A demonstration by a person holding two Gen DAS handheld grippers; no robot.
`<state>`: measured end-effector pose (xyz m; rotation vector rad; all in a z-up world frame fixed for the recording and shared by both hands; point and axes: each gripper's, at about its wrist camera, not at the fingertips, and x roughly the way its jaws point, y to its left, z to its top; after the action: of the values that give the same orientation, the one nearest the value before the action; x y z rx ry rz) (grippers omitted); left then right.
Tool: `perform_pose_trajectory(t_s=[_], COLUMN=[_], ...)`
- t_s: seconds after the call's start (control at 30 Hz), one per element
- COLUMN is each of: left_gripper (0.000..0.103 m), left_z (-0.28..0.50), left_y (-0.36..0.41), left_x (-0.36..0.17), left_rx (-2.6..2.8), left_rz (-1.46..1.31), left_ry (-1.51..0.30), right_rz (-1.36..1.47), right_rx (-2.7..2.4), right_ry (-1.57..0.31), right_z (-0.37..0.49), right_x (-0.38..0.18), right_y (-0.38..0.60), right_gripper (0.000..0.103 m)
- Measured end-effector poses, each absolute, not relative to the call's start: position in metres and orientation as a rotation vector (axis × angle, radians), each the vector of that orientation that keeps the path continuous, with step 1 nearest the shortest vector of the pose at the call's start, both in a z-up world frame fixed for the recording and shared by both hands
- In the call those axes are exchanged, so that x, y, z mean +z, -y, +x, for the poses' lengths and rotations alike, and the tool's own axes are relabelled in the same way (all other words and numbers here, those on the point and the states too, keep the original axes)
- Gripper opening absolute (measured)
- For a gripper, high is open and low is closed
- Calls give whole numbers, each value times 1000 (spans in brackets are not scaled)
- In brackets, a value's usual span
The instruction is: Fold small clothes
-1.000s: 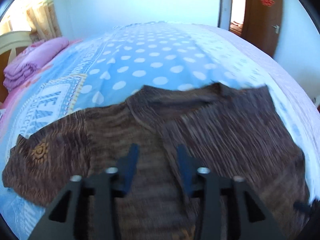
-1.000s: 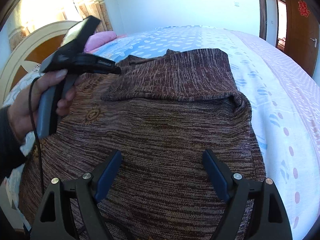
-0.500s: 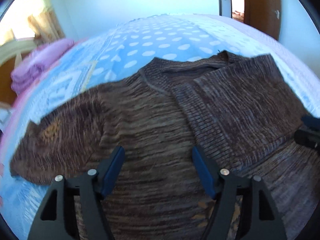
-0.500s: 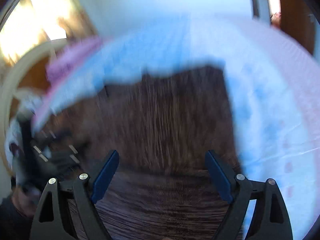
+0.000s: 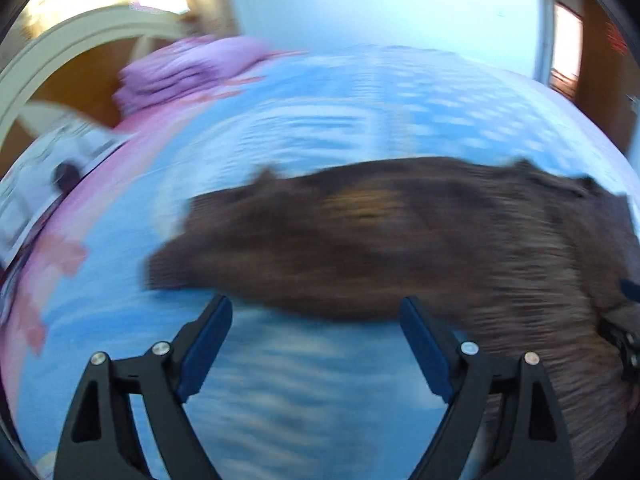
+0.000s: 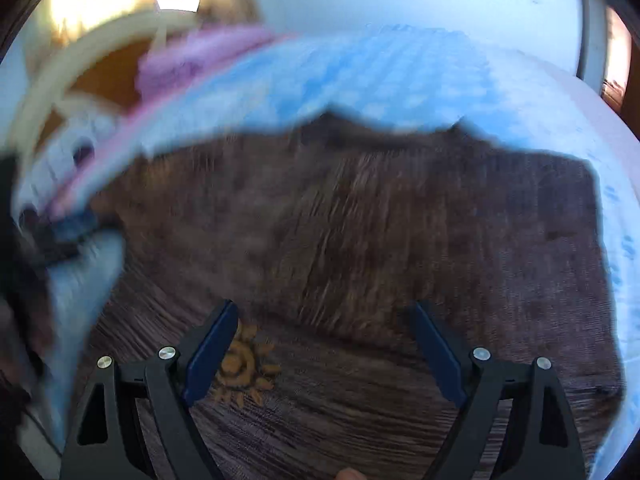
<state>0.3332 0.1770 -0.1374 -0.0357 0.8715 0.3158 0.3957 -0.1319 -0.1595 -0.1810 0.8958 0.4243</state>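
Observation:
A brown knitted sweater [image 6: 380,240] lies spread on the bed, one sleeve folded over its body. An orange sun emblem [image 6: 242,364] shows near my right gripper's left finger. My right gripper [image 6: 322,344] is open and empty just above the sweater. In the left wrist view the sweater [image 5: 400,248] is blurred, with its left sleeve stretched out to the left. My left gripper [image 5: 316,344] is open and empty, over the blue bedsheet [image 5: 300,380] just in front of that sleeve. Part of the right gripper [image 5: 624,320] shows at the right edge.
A folded purple blanket [image 5: 188,68] lies at the head of the bed by the cream and wood headboard [image 5: 68,60]. A doorway [image 5: 566,44] is at the far right. The bedsheet is blue with white dots [image 6: 400,68] and a pink border.
Both cameras swung left with heavy blur. My left gripper moved off the sweater's body toward its left sleeve and opened wider. My right gripper stayed open over the sweater.

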Motion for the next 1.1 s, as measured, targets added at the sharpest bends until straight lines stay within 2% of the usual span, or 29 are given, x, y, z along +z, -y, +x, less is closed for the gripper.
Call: perform_pose_trajectory(t_s=[0.13,0.3,0.5,0.57,0.83,0.9,0.97,1.0,1.03,1.07,1.1], left_gripper=[88,88,86,81,78,69,44,36,15,9,9], left_z=[325,309,315,319,335,342,347,348,349,350,349], left_y=[-247,-291,-288,-286,-289,-292,-295,-297,-298,-300,-301], left_x=[-142,-146,-157,-158,-161,-162,-164,-165,-167,-169,-170], left_rx=[414,409,381,360,345,357,379,384,377,360,359], left_rz=[-193,-500,-685,-729,-857,-844,-827,-820,-818,-825,-834], left_ry=[-890,-856,-840,-840,-786,-784,-792,-785,-783,-789,-787], right_rz=[-198,-193,-209,-212,-224,-226,-228,-228,-227,-227,-228], right_rx=[425,425,415,413,402,400,399,398,398,398,398], right_ry=[-890,-877,-869,-867,-860,-858,-857,-856,-856,-856,-856], right_z=[392,390,387,387,387,387,386,386,386,386,386], right_x=[-161,-162,-161,-162,-162,-162,-162,-162,-162,-162,-162], right_y=[130,130,130,130,127,127,127,127,127,128,127], right_gripper=[91,92,92,92,92,92,92,92,92,92,92])
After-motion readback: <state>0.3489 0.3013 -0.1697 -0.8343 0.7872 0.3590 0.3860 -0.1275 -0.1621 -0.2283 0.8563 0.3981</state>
